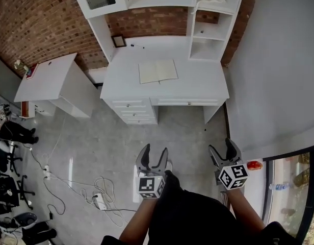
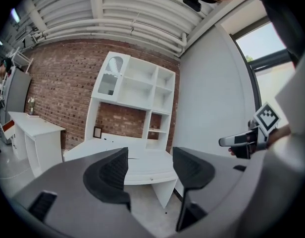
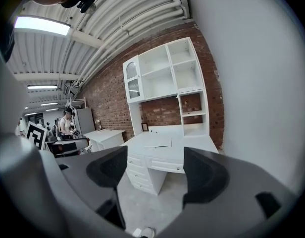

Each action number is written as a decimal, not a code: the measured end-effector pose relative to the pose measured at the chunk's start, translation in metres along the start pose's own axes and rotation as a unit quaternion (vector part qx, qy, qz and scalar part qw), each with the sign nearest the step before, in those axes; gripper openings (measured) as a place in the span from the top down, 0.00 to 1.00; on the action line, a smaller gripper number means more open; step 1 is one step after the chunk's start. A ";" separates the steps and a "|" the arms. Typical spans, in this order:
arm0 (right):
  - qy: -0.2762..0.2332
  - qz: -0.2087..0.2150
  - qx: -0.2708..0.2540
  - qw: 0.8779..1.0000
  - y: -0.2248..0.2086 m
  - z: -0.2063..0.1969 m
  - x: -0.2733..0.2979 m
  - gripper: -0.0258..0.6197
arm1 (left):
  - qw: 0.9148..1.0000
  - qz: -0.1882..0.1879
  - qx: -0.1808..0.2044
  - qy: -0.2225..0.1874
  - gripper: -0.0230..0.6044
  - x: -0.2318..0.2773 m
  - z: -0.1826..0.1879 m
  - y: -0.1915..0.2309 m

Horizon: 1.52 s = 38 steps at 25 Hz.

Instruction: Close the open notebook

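Note:
An open notebook [image 1: 157, 71] with pale pages lies flat in the middle of the white desk [image 1: 126, 80]; the right gripper view shows the notebook [image 3: 159, 142] as a thin sheet on the desk. Both grippers hang far in front of the desk, over the floor. My left gripper [image 1: 152, 156] is open with nothing between its jaws, and so is my right gripper [image 1: 224, 150]. In the left gripper view the desk [image 2: 142, 167] shows between the dark jaws, and the right gripper [image 2: 239, 141] appears at the right.
A white hutch with shelves [image 1: 208, 34] stands on the desk's back against the brick wall. A second white table [image 1: 47, 78] stands to the left. Cables and a power strip [image 1: 99, 201] lie on the grey floor. A person [image 3: 68, 125] stands far left.

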State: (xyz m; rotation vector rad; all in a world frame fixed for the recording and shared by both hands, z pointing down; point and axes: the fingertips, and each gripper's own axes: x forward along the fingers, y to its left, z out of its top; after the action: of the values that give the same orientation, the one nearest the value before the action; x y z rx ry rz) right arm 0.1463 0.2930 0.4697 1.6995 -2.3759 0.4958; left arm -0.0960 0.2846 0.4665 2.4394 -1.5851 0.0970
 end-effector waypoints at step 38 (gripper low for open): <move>0.063 0.039 0.005 0.997 0.000 0.054 0.271 0.43 | 0.999 0.024 -0.024 0.030 0.55 0.169 0.029 0.160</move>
State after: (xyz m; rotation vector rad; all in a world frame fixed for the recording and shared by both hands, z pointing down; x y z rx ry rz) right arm 0.0588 0.0344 0.5094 1.5367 -2.3594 0.6079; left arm -0.1738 0.0650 0.4940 2.3411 -1.6004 0.1381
